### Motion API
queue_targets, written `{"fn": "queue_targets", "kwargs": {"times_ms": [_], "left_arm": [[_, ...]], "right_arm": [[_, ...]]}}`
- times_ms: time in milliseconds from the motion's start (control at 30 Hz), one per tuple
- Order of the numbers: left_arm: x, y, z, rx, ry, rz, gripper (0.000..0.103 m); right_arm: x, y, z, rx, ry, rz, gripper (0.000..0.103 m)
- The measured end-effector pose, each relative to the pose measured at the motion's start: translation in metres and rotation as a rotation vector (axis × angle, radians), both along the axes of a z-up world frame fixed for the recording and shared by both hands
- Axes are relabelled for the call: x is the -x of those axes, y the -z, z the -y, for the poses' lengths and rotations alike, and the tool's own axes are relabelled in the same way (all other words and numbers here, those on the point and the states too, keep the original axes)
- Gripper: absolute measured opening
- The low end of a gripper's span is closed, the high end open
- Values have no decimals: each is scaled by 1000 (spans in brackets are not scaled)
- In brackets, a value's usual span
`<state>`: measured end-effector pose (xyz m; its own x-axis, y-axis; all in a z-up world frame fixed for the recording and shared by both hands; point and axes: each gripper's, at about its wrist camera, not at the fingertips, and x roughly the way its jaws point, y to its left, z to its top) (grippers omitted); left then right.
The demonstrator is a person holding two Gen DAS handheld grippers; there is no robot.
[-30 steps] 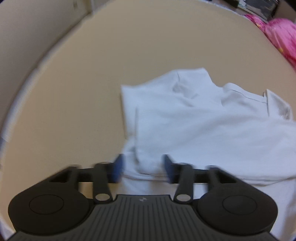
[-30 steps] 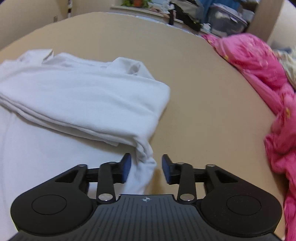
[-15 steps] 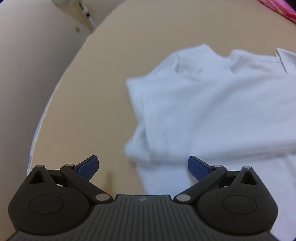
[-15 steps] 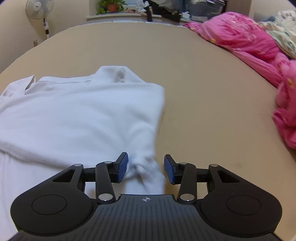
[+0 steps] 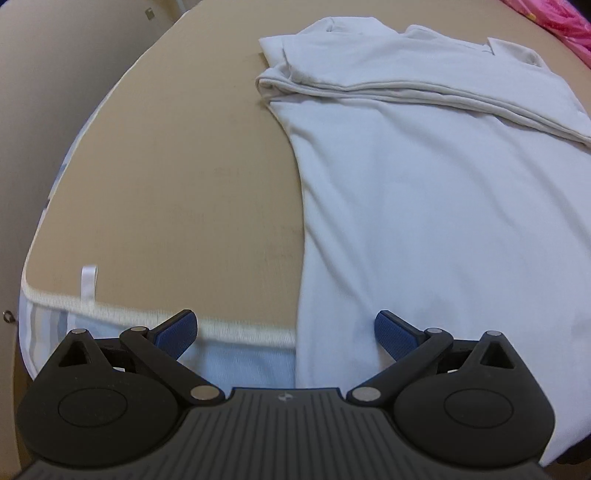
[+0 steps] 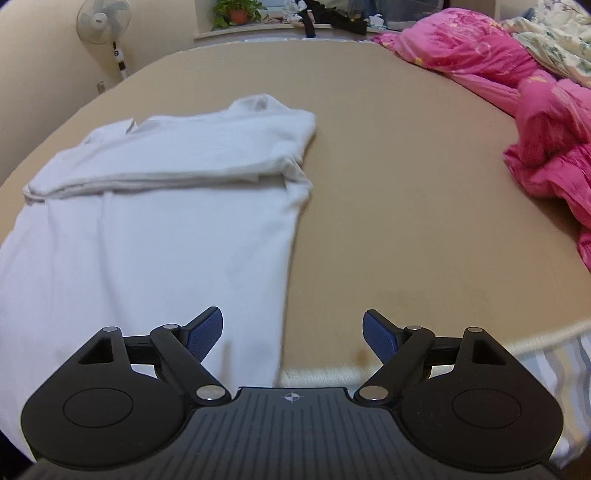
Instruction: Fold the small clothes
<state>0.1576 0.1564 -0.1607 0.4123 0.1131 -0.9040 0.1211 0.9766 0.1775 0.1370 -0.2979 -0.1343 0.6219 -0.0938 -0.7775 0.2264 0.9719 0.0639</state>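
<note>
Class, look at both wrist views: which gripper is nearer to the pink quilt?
Right. The right gripper hovers at the white shirt's right edge, with the pink quilt piled further right. The left gripper is at the shirt's opposite edge, the quilt just a far corner sliver.

Left tongs [image 5: 284,330], black plastic linkage arms with blue ribbed pads: jaws spread fully wide after just opening, nothing between the pads, pointing steeply downward. Right tongs [image 6: 293,332], same black body and blue pads: jaws also wide apart, having just been opening, nothing gripped between them, pitched downward less steeply than the left.
</note>
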Motion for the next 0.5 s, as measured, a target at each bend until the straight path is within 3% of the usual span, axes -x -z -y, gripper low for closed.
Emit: {"fn": "queue_targets", "kwargs": {"times_ms": [200, 400, 500], "left_arm": [[13, 6, 3, 1, 7, -67, 103], [33, 9, 6, -7, 5, -71, 103], [34, 15, 14, 25, 37, -134, 103]], "right_arm": [[22, 13, 3, -82, 42, -47, 84], [41, 34, -2, -182, 44, -88, 89], [41, 34, -8, -183, 18, -81, 92]]}}
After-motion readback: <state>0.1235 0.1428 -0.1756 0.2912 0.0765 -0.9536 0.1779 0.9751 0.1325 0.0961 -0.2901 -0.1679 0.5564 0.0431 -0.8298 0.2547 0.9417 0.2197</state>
